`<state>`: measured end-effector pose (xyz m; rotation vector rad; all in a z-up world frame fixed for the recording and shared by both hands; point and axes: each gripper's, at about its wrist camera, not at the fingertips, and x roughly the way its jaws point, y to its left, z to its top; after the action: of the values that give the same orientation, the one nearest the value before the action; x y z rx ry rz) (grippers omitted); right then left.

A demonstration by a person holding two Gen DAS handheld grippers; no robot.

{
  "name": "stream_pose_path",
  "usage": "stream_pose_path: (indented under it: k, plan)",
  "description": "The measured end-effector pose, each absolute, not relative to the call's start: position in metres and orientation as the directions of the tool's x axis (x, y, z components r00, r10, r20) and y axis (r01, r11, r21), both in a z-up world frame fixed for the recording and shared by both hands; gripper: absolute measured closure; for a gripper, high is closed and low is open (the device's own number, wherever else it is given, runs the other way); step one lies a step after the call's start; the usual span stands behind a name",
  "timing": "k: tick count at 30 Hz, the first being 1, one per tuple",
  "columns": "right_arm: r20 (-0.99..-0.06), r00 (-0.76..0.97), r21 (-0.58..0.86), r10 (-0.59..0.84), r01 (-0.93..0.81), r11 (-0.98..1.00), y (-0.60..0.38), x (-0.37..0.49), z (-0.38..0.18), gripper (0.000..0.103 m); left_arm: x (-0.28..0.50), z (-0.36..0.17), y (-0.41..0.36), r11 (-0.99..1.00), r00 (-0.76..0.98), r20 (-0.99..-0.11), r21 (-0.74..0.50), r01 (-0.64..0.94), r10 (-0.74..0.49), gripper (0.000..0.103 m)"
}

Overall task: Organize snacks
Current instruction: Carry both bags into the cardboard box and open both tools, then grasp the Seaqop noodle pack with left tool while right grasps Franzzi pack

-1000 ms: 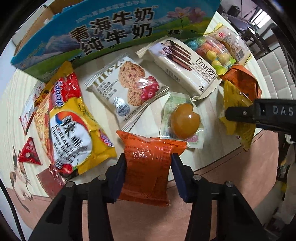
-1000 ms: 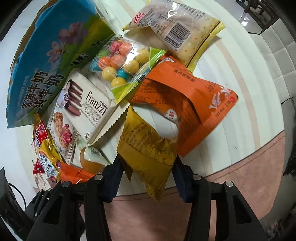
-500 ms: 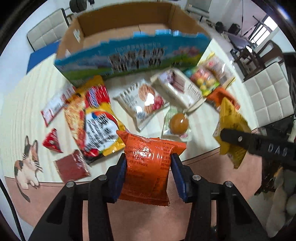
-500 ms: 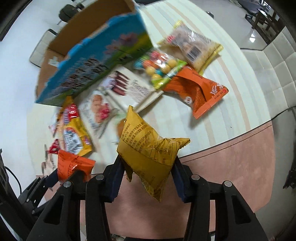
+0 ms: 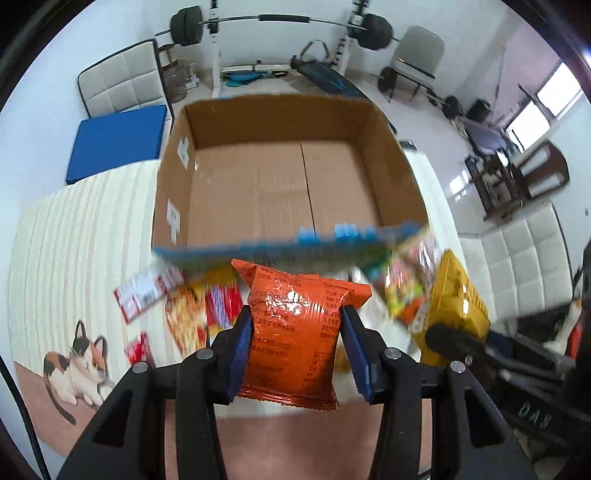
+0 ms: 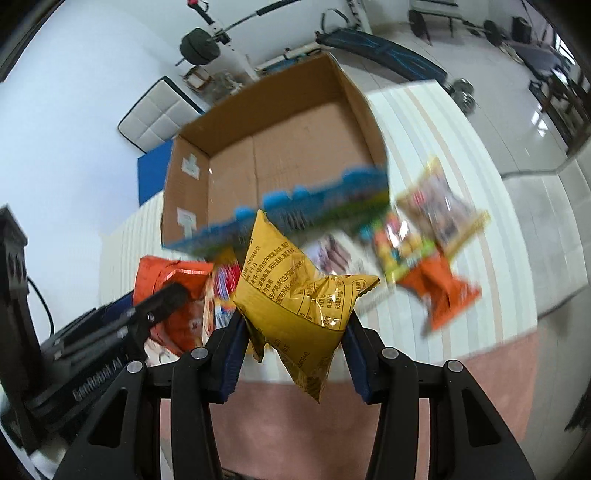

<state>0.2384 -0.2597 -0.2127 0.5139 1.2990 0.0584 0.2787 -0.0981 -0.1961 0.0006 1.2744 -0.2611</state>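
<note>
My left gripper (image 5: 297,347) is shut on an orange snack packet (image 5: 295,325), held in the air in front of the near wall of the open cardboard box (image 5: 280,192). My right gripper (image 6: 293,341) is shut on a yellow snack packet (image 6: 295,295), also lifted near the box (image 6: 280,147), whose bare floor shows. In the left wrist view the yellow packet (image 5: 452,306) hangs at the right. The right wrist view shows the orange packet (image 6: 170,295) at the left. Several other snacks lie blurred on the table below.
The striped table (image 5: 74,236) has a cat picture (image 5: 74,365) at its near left. An orange bag (image 6: 439,291), a candy bag (image 6: 402,247) and a clear packet (image 6: 439,210) lie right of the box. Chairs and a barbell rack (image 5: 280,22) stand behind.
Both grippers have risen from the table with their packets. The view has tipped up, so the inside of the box and the room behind now show.
</note>
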Motion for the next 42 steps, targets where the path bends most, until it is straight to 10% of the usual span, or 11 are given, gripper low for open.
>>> stream_pose_path:
  k: [20, 25, 30, 42]
  plan:
    - [-0.930, 0.153, 0.357, 0.334, 0.167, 0.919, -0.275, 0.494, -0.322, 0.052, 0.496, -0.303, -0.111, 0.988, 0.072, -0.988, -0.135, 0.071, -0.140, 0.058]
    - [-0.944, 0.102, 0.327, 0.314, 0.156, 0.932, -0.271, 0.514, -0.341, 0.038, 0.510, -0.312, -0.113, 0.987, 0.055, -0.988, -0.136, 0.081, -0.141, 0.056]
    - [-0.956, 0.092, 0.289, 0.278, 0.150, 0.946, -0.277, 0.513, -0.340, 0.011, 0.514, -0.309, -0.103, 0.989, 0.064, -0.987, -0.143, 0.050, -0.146, 0.019]
    - [-0.980, 0.142, 0.154, 0.138, 0.110, 0.982, -0.271, 0.468, -0.296, 0.008, 0.469, -0.258, -0.087, 0.995, 0.190, -0.977, -0.089, 0.042, -0.095, 0.018]
